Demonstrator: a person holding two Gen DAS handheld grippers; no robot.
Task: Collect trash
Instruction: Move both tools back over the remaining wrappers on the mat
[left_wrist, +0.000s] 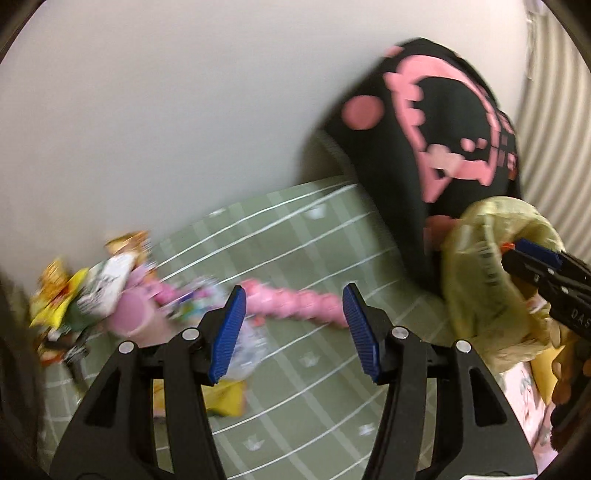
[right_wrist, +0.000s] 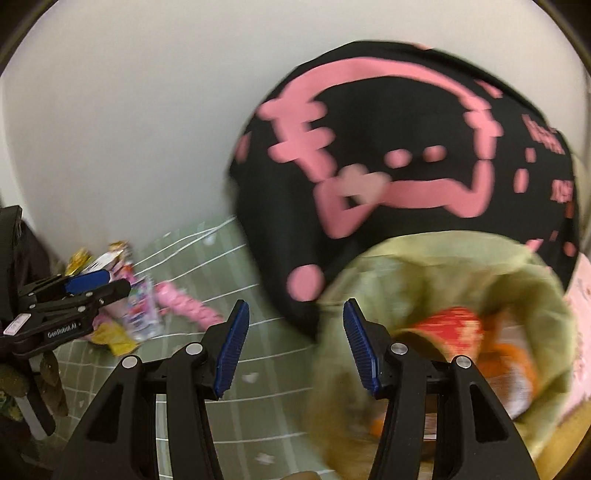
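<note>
Hovering over the green checked bed sheet (left_wrist: 295, 258), both left tongs (left_wrist: 293, 332) and right tongs (right_wrist: 293, 345) gape released, snack wrappers (left_wrist: 81, 291) far left, yellow trash bag (right_wrist: 443, 280) right.

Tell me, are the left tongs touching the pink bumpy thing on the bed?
Apart. In the left wrist view the left tongs are open and empty, and green sheet shows between the blue pads and the pink bumpy thing, which lies farther away.

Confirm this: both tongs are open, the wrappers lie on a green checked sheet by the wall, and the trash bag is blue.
Only the bag's colour is wrong. The right wrist view shows a yellow-green trash bag, not blue. The rest stands.
</note>
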